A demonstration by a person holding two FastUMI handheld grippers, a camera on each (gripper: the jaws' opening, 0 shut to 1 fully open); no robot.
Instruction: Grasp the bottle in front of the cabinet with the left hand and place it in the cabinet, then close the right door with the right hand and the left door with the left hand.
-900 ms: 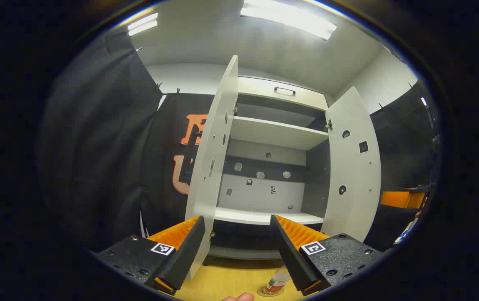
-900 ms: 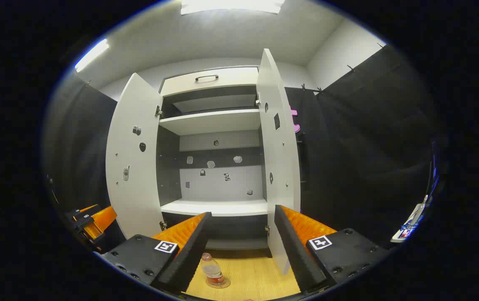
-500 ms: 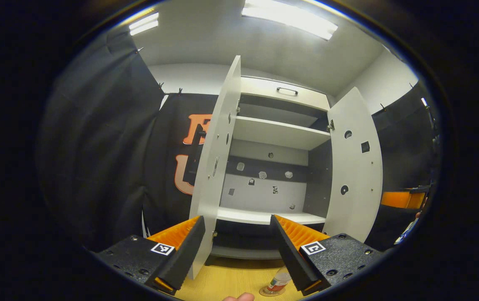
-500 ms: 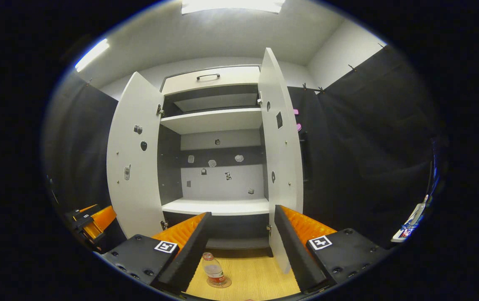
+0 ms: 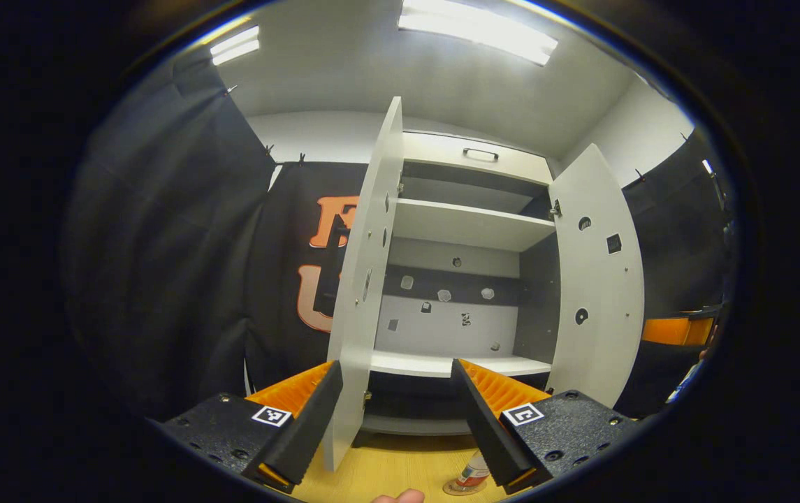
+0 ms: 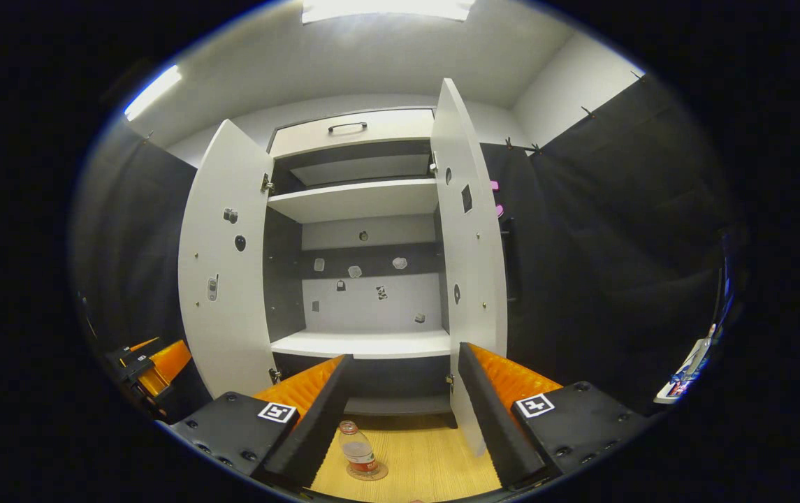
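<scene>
The bottle [image 6: 358, 452], clear plastic with a red cap and red label, stands upright, cap up, on the wooden floor [image 6: 427, 461] before the open cabinet [image 6: 361, 202], while the left gripper [image 5: 394, 419] and right gripper [image 6: 400, 412] hold their fingers apart, gripping nothing.

Recording booth / lab setup, not a real home. Black cloth [image 6: 602, 230] hangs as walls on both sides, clipped up along the top, w/ plain white wall [image 5: 316, 136] behind and fluorescent ceiling lights [image 5: 476, 31] overhead. A lone white cabinet [image 6: 361, 209] stands on a bare wood-look floor [image 6: 420, 457], doors open, shelves bare, w/ small stickers or markers dotted on its back panel [image 6: 365, 300] and door insides. Square printed tags sit on the handheld rigs.
</scene>
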